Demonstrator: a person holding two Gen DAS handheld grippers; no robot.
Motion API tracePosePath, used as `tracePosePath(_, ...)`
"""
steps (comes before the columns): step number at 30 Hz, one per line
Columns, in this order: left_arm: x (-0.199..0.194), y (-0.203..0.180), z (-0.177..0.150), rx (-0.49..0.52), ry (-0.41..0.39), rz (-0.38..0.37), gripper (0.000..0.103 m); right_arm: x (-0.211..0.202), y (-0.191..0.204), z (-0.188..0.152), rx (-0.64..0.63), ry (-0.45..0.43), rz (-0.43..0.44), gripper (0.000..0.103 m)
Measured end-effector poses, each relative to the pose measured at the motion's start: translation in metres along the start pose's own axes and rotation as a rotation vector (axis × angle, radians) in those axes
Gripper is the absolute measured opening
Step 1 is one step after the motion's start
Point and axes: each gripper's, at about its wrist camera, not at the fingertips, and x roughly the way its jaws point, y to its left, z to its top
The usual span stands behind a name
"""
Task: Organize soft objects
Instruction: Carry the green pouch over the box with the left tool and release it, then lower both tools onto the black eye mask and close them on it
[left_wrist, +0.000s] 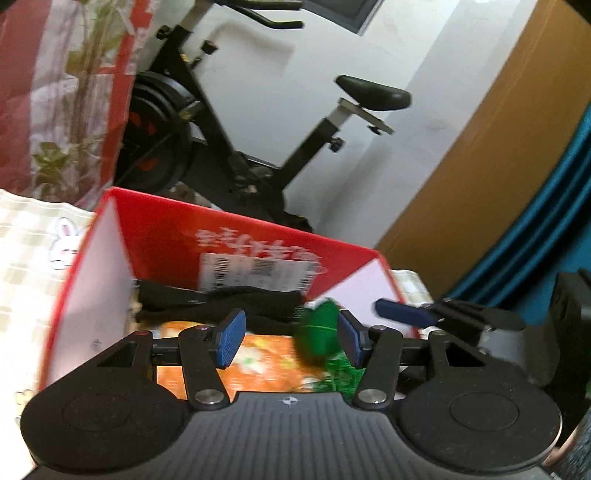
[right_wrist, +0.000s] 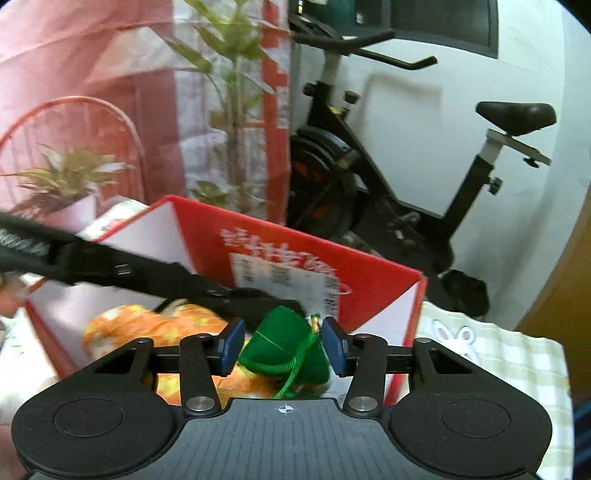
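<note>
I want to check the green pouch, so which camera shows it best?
The right wrist view. There the green pouch sits sharp between the right tongs, its cord and folded shape clear, above the orange plush in the red box. The left wrist view shows it only as a blurred green patch near the left tongs.

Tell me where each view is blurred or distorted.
Left wrist view: the green toy and box label smear with motion, while the left gripper stays sharp. Right wrist view: label blurred, toy crisp; fisheye bends the bike and walls.
</note>
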Motion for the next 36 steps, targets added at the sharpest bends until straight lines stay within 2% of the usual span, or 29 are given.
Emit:
tracePosePath(7,-0.012,0.007,0.002,0.042,-0.036,0.063,0.057,-0.006,0.003,-0.005,0.028,0.0,0.01,0.043)
tracePosePath(14,-0.053,0.003,-0.014,0.125,-0.062,0.09,0.057,-0.044,0.021,-0.013,0.041,-0.047,0.053,0.044)
tracePosePath(25,-0.111,0.02,-0.068,0.062,-0.058,0.105,0.057,-0.107,0.069,-0.039,0.01,-0.123,0.115,0.044)
tracePosePath(32,-0.114,0.029,-0.105,0.038,-0.022,0.148,0.057,-0.127,0.092,-0.074,0.016,-0.14,0.133,0.044)
tracePosePath(36,-0.104,0.035,-0.126,0.015,0.017,0.166,0.057,-0.122,0.098,-0.1,0.024,-0.092,0.131,0.044)
